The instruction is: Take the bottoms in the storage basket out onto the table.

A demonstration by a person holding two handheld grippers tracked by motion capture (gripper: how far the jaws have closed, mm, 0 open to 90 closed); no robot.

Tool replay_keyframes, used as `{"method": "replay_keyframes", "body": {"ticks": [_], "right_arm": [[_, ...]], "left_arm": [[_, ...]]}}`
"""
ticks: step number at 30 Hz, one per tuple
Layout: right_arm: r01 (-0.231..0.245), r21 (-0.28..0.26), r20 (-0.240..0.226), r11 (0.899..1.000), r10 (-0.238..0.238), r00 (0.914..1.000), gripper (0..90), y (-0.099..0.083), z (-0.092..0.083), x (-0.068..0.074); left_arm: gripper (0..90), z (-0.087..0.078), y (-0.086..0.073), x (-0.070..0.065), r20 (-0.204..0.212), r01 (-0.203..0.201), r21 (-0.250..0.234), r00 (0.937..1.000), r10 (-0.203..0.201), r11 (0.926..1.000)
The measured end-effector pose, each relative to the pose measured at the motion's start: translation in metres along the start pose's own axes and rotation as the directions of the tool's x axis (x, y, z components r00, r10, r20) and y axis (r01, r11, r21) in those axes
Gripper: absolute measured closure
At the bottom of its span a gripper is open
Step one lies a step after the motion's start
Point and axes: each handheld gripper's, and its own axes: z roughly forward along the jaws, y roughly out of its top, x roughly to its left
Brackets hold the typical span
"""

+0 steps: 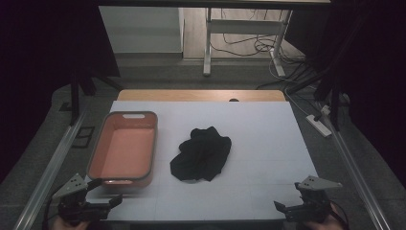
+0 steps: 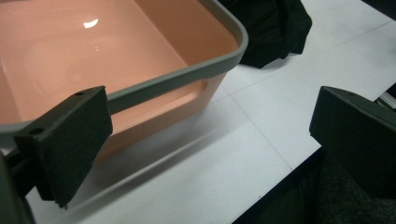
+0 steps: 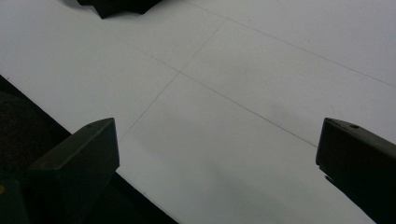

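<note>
Black cloth (image 1: 201, 153) lies crumpled mid-table, both grippers resting empty at the near edge.

The cloth sits on the white table (image 1: 258, 134) just right of the salmon-pink tub (image 1: 123, 149) with its grey rim, close beside it but not touching. The left gripper (image 1: 106, 190) hovers at the tub's near corner, jaws wide apart with nothing between them; in the left gripper view the tub's rim (image 2: 177, 77) runs just past one jaw. The right gripper (image 1: 287, 199) sits at the near right edge, well apart from the cloth, jaws likewise spread over bare table.
</note>
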Motion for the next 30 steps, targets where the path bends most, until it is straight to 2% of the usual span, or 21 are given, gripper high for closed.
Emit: {"method": "replay_keyframes", "body": {"ticks": [7,15,21,30], "right_arm": [[0.0,0.0,0.0,1.0,0.0,1.0,0.0,0.0,0.0,0.0],[0.0,0.001,0.001,1.0,0.0,1.0,0.0,0.0,0.0,0.0],[0.001,0.001,0.001,1.0,-0.001,1.0,0.0,0.0,0.0,0.0],[0.0,0.001,0.001,1.0,0.0,1.0,0.0,0.0,0.0,0.0]], "left_arm": [[0.0,-0.004,-0.004,0.003,-0.025,0.007,0.002,0.9997,-0.007,1.0],[0.0,-0.005,-0.009,0.007,-0.038,0.017,0.026,0.9992,-0.016,0.9995],[0.0,-0.004,-0.012,0.009,-0.038,0.018,0.053,0.9991,-0.016,0.9985],[0.0,-0.006,-0.015,0.01,-0.034,0.021,0.06,0.9992,-0.019,0.998]]}}
